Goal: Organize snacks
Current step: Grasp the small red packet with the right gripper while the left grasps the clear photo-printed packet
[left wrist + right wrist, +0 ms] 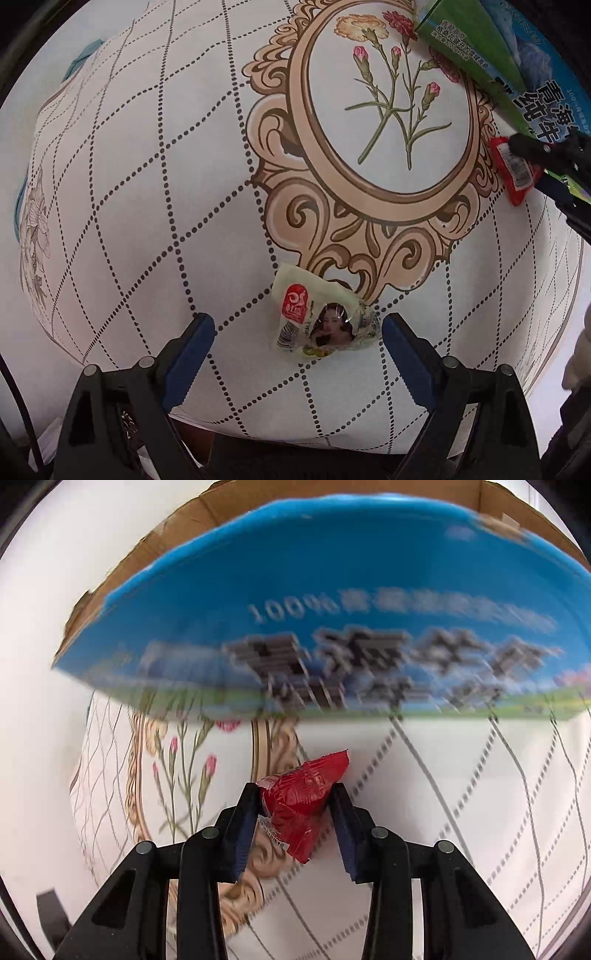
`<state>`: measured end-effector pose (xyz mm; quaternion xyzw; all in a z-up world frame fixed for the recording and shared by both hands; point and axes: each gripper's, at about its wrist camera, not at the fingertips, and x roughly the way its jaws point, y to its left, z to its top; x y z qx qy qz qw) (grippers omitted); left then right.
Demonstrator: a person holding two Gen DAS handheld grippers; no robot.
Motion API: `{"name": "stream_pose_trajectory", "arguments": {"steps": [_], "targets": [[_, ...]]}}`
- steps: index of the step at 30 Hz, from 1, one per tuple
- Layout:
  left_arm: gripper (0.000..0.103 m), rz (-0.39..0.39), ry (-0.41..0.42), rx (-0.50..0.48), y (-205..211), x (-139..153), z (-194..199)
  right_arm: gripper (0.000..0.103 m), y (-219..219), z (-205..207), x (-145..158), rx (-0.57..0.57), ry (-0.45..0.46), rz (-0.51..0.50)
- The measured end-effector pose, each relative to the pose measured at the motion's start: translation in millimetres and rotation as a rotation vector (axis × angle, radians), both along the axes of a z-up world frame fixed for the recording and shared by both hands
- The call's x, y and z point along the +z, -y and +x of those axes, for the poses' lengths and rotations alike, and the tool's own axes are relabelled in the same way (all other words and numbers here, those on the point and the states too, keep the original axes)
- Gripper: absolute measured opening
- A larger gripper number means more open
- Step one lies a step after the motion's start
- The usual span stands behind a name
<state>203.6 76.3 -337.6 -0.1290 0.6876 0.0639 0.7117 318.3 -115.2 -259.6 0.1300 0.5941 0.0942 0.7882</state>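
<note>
A pale green snack packet (pixel 322 322) with a red label and a woman's portrait lies on the patterned tablecloth. My left gripper (pixel 298 326) is open, its blue-padded fingers either side of the packet, not touching it. My right gripper (pixel 295 794) is shut on a red snack packet (pixel 303 799) and holds it above the cloth in front of the blue and green carton (pixel 332 609). In the left wrist view the red packet (pixel 511 173) shows at the right edge, in the right gripper's black fingers, beside the carton (pixel 491 48).
The carton is an open-topped cardboard box with brown flaps (pixel 184 513), standing at the far side of the table. The tablecloth (pixel 147 184) has a dotted diamond pattern and an ornate oval flower frame (pixel 388 110). The table's near edge (pixel 258 435) lies just under my left gripper.
</note>
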Motion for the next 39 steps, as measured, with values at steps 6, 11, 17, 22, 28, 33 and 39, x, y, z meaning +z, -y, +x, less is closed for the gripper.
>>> {"name": "stream_pose_trajectory", "arguments": {"steps": [6,11,17,22,28,33,39], "targets": [[0.093,-0.081,-0.065,-0.009,11,-24,-8,0.042,25,-62,17,0.07,-0.018,-0.022],[0.063,-0.101,-0.028,-0.031,17,-27,-2,0.042,40,-102,7,0.071,-0.088,-0.041],[0.063,-0.1,-0.01,-0.126,50,-24,8,0.042,56,-125,-9,0.006,-0.115,-0.036],[0.063,-0.092,-0.007,-0.178,71,-26,16,0.042,61,-128,-12,-0.02,-0.123,-0.037],[0.064,-0.083,-0.054,-0.227,81,-42,33,0.042,57,-124,-25,-0.028,-0.155,-0.042],[0.064,-0.073,-0.06,-0.238,84,-46,44,0.043,51,-118,-40,-0.045,-0.174,-0.034],[0.064,-0.067,-0.045,-0.247,86,-47,43,0.044,52,-116,-48,-0.066,-0.195,-0.011]]}}
